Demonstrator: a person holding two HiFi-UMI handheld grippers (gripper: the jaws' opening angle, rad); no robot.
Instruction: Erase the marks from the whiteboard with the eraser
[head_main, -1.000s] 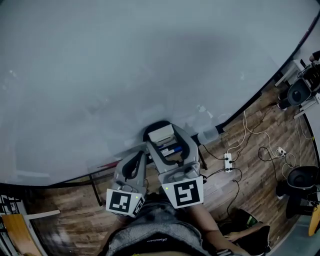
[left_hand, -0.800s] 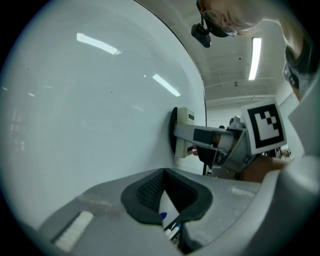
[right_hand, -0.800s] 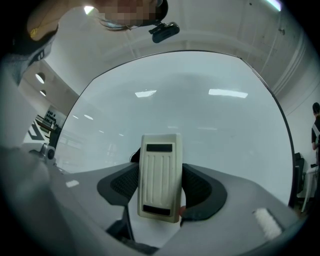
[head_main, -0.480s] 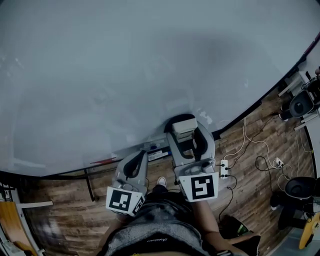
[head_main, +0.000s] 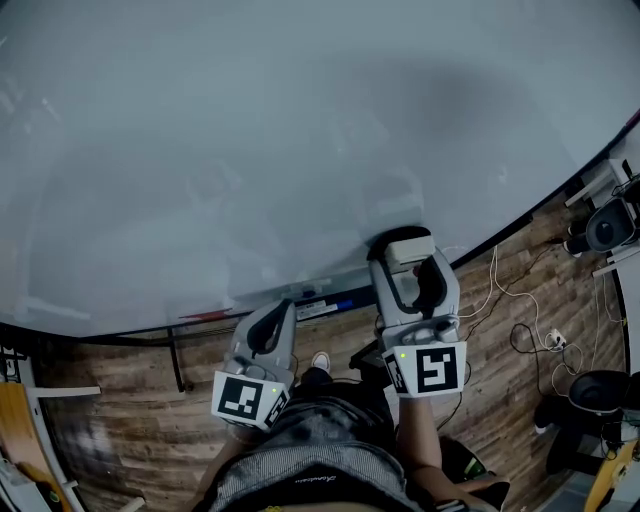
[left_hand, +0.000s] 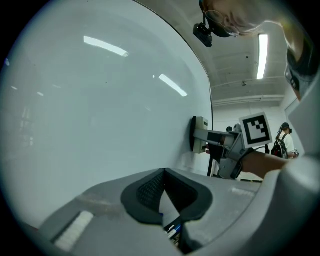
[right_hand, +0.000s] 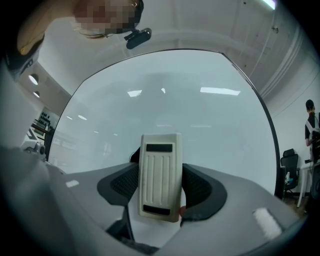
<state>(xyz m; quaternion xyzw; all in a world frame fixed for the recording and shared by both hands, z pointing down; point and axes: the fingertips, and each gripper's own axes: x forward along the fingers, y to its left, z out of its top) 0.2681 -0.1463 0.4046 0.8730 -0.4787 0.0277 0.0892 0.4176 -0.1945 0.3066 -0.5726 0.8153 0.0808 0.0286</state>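
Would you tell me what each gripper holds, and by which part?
Right gripper clamps the eraser by its two long sides; left gripper holds nothing.

Your eraser (right_hand: 160, 175) is a cream plastic block with a ribbed back and a dark slot at each end. It stands upright, clamped by its long sides in your right gripper (head_main: 408, 262). Its dark felt face lies flat against the whiteboard (head_main: 250, 130), low down and close to the dark frame. The whiteboard is pale, glossy and upright, with faint cloudy smears showing on its surface near the eraser.
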